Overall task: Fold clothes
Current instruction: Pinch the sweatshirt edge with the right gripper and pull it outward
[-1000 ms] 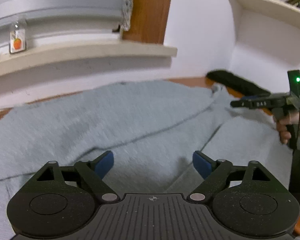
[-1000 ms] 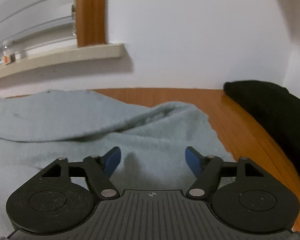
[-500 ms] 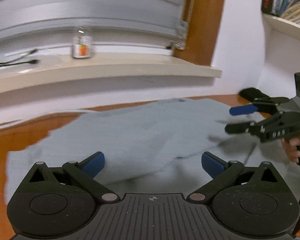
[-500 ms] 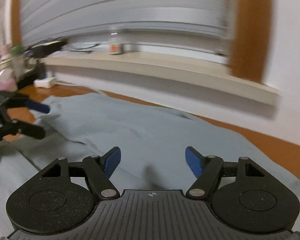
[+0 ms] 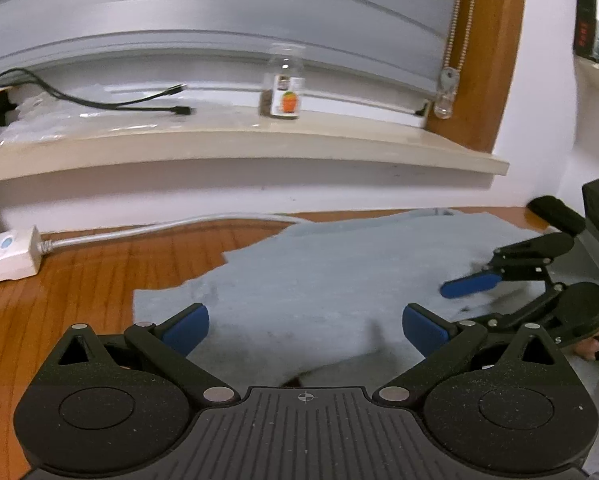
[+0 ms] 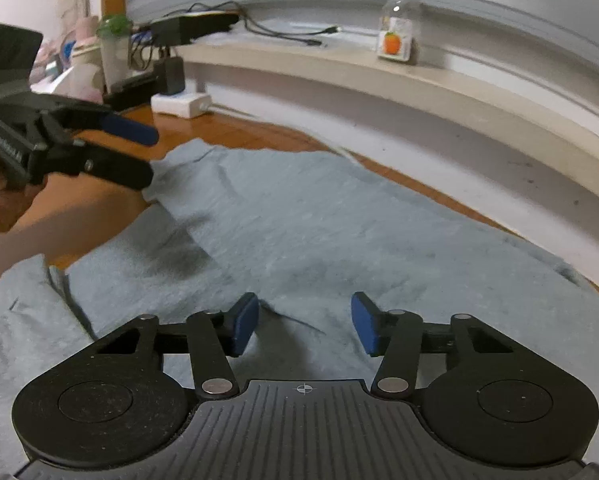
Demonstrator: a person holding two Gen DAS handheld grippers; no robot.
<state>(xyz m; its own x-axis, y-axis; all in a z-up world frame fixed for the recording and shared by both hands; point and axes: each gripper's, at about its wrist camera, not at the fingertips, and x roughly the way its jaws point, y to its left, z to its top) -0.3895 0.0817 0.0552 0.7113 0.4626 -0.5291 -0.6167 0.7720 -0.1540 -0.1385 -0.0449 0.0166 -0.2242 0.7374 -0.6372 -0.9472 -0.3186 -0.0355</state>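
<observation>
I see a big grey cloth (image 5: 339,280) lying on the wooden desk (image 5: 79,288). It covers the middle and the right part of the desk, and its far edge runs near the back edge by the wall. It is soft and fuzzy, like a sweater. One flap lies over another part, with a long crease running across it in the right wrist view. So some of it is doubled over, but it is not a small neat pile. More folding looks to be left, I think. I cannot tell which part is a sleeve.

My left gripper (image 5: 305,326) is spread wide over the cloth and holds nothing. My right gripper (image 6: 305,324) is also spread, low over the crease, with nothing between its blue pads (image 6: 244,322). The pads look rubbery and the gripper arms are hard black plastic.

On the ledge behind stands a small clear bottle (image 5: 283,94) with an orange picture. A white power strip (image 5: 7,252) sits at the back left edge of the desk.
</observation>
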